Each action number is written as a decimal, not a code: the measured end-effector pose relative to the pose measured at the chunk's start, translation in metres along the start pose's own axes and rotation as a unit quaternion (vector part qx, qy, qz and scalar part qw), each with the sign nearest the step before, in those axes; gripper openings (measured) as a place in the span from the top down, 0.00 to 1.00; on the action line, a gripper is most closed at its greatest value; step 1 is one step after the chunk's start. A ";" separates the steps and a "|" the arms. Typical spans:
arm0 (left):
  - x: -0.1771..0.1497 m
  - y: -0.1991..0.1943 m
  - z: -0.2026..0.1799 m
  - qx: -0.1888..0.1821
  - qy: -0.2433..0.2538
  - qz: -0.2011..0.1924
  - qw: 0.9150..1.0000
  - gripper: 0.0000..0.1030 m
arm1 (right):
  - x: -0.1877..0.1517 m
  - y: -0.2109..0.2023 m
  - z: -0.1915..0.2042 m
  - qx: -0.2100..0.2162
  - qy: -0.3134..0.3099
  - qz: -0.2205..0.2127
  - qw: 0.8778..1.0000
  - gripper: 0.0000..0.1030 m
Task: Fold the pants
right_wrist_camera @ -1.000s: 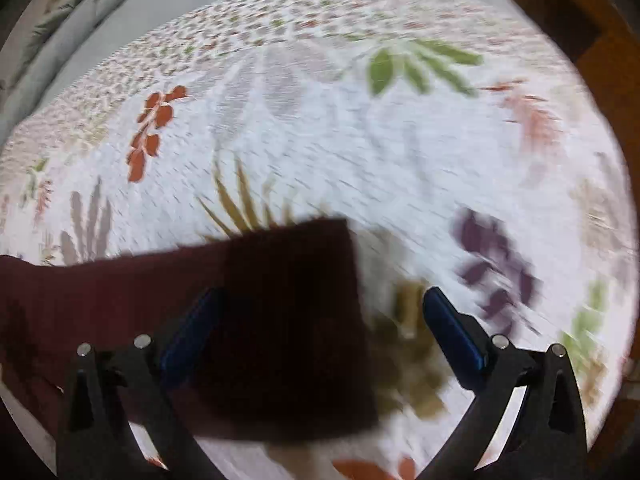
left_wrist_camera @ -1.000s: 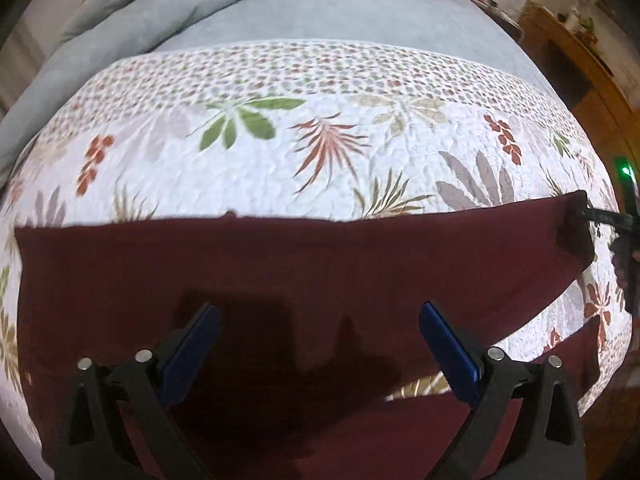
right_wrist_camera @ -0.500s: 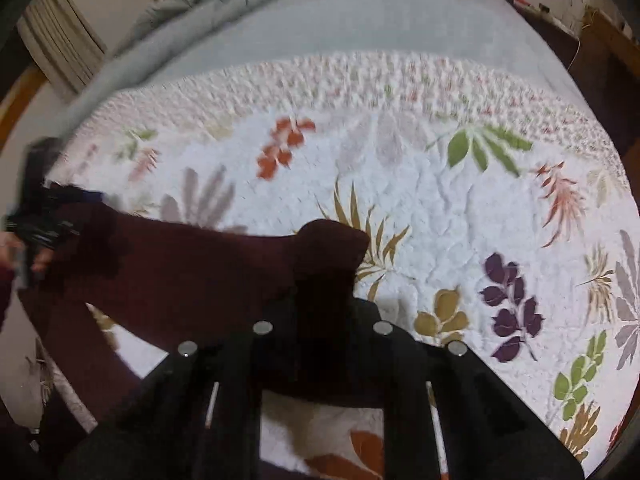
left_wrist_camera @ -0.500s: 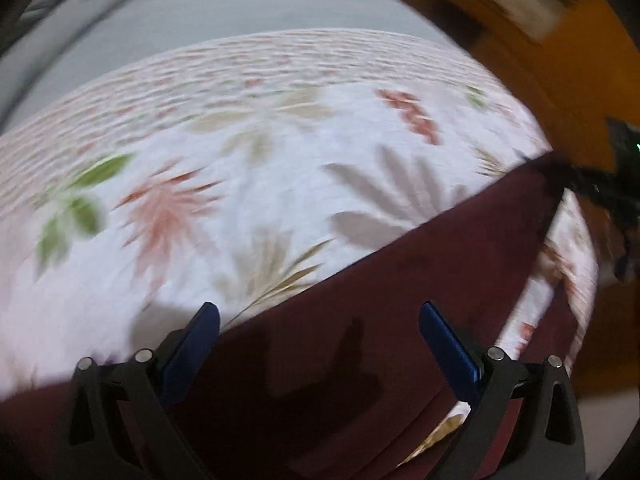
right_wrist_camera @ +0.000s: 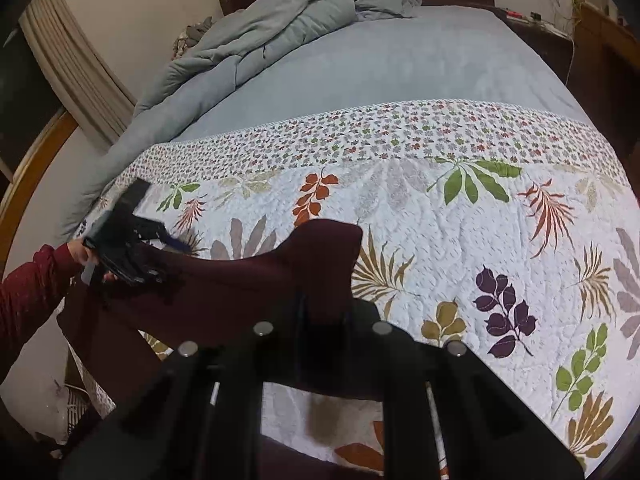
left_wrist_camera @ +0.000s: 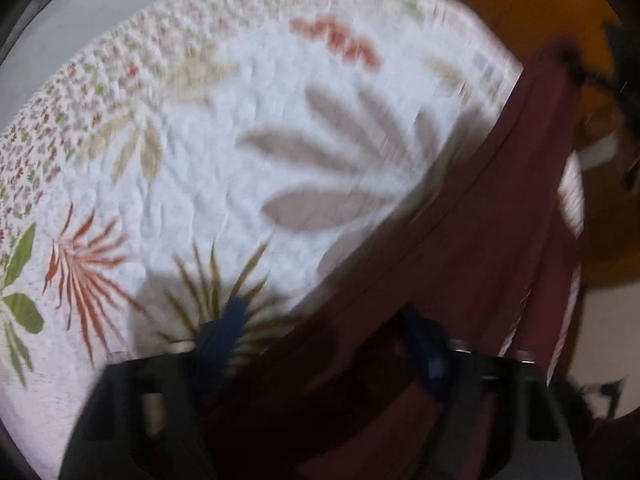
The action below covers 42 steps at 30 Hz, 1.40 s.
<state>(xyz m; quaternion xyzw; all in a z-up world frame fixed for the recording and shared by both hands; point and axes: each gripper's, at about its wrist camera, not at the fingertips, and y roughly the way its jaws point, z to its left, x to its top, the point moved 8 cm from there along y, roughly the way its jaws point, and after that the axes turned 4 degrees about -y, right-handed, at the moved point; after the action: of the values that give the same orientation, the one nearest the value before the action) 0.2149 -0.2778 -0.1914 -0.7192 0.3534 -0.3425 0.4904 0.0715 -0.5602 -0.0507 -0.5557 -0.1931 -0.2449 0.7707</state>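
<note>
Dark maroon pants (right_wrist_camera: 240, 284) lie along the near edge of a floral quilt (right_wrist_camera: 460, 240). My right gripper (right_wrist_camera: 316, 320) is shut on one end of them and holds that end up off the quilt, so the cloth peaks above the fingers. Its dark shape (left_wrist_camera: 580, 68) shows at the far end in the left wrist view. My left gripper (left_wrist_camera: 328, 340), held by a hand in a red sleeve (right_wrist_camera: 36, 284), points down at the other end (left_wrist_camera: 460, 280). Its jaws are closing with the pants' edge between the blue pads (left_wrist_camera: 228, 332), which stand apart. That view is blurred.
A blue-grey sheet (right_wrist_camera: 400, 68) covers the bed beyond the quilt, with a crumpled grey duvet (right_wrist_camera: 272, 28) at the head. Wooden furniture (right_wrist_camera: 600, 40) stands on the right, and a curtain (right_wrist_camera: 76, 72) and bed frame on the left. The pants hang over the quilt's near edge.
My right gripper shut on the pants' end and lifted it. My left gripper moved along the pants to their other end, rolled and tipped downward, and its pads drew slightly together.
</note>
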 end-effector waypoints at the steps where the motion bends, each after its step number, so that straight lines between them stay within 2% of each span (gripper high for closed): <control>1: -0.004 0.003 0.001 0.009 0.003 0.006 1.000 0.59 | -0.001 0.000 0.001 0.003 0.000 0.000 1.000 0.86; 2: -0.006 0.001 0.000 0.012 0.008 0.002 1.000 0.73 | -0.002 0.000 0.004 0.003 -0.002 0.000 1.000 0.86; 4: -0.008 -0.009 -0.001 0.009 -0.005 -0.019 1.000 0.85 | -0.005 0.000 0.004 -0.005 -0.004 0.000 1.000 0.86; 5: -0.010 -0.017 0.000 0.014 -0.018 -0.028 0.999 0.87 | -0.007 -0.001 0.003 -0.007 0.001 -0.002 1.000 0.86; 7: -0.013 -0.044 -0.006 0.053 -0.024 -0.073 0.996 0.88 | -0.011 -0.004 0.000 -0.011 0.008 -0.013 1.000 0.86; 8: -0.019 -0.067 -0.014 0.095 -0.030 -0.113 0.989 0.88 | -0.016 -0.008 0.000 -0.010 0.010 -0.022 1.000 0.86; 10: -0.035 -0.099 -0.035 0.146 -0.030 -0.161 0.975 0.87 | -0.027 -0.013 0.001 -0.014 0.011 -0.034 0.999 0.85; 13: -0.074 -0.122 -0.080 0.217 -0.004 -0.200 0.956 0.85 | -0.062 -0.020 0.009 -0.033 -0.004 -0.045 0.998 0.83; 15: -0.100 -0.117 -0.107 0.263 0.023 -0.204 0.943 0.84 | -0.085 -0.023 0.012 -0.045 -0.006 -0.047 0.998 0.81; 16: -0.115 -0.106 -0.125 0.274 0.036 -0.201 0.940 0.84 | -0.104 -0.024 0.014 -0.053 -0.002 -0.043 0.998 0.79; 18: -0.143 -0.090 -0.146 0.284 0.047 -0.197 0.937 0.84 | -0.134 -0.023 0.017 -0.055 0.004 -0.025 0.998 0.77; 20: -0.168 -0.069 -0.162 0.280 0.039 -0.184 0.941 0.84 | -0.169 -0.017 0.021 -0.067 0.010 0.007 0.998 0.75; 21: -0.181 -0.056 -0.167 0.289 0.040 -0.177 0.940 0.84 | -0.184 -0.015 0.022 -0.071 0.013 0.019 0.997 0.71; 22: -0.189 -0.044 -0.171 0.300 0.043 -0.169 0.938 0.83 | -0.198 -0.013 0.024 -0.078 0.017 0.031 0.996 0.67; 23: -0.194 -0.034 -0.172 0.309 0.044 -0.166 0.935 0.80 | -0.214 -0.013 0.025 -0.084 0.025 0.042 0.995 0.66; 25: -0.201 -0.017 -0.179 0.333 0.061 -0.174 0.925 0.76 | -0.235 -0.015 0.029 -0.086 0.047 0.061 0.993 0.64; 27: -0.202 -0.008 -0.180 0.344 0.073 -0.172 0.920 0.72 | -0.248 -0.021 0.034 -0.078 0.072 0.065 0.992 0.55; 28: -0.200 -0.007 -0.180 0.342 0.072 -0.175 0.920 0.71 | -0.251 -0.024 0.036 -0.073 0.082 0.063 0.992 0.50; 31: -0.194 -0.009 -0.174 0.321 0.053 -0.174 0.930 0.69 | -0.253 -0.038 0.047 -0.023 0.151 0.044 0.987 0.37; 35: -0.189 -0.011 -0.164 0.274 0.013 -0.170 0.946 0.68 | -0.246 -0.044 0.061 0.032 0.216 0.029 0.975 0.36; 40: -0.188 -0.012 -0.158 0.240 -0.024 -0.167 0.956 0.68 | -0.247 -0.021 0.078 0.086 0.274 0.057 0.956 0.29; 42: -0.187 -0.014 -0.155 0.223 -0.044 -0.168 0.959 0.68 | -0.246 -0.011 0.077 0.083 0.289 0.060 0.952 0.28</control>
<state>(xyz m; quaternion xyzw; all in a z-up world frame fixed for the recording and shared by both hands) -0.0092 -0.1875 -0.1612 -0.6553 0.1205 -0.4576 0.5887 -0.1351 -0.4500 -0.1582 -0.4057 0.0517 -0.3311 0.8503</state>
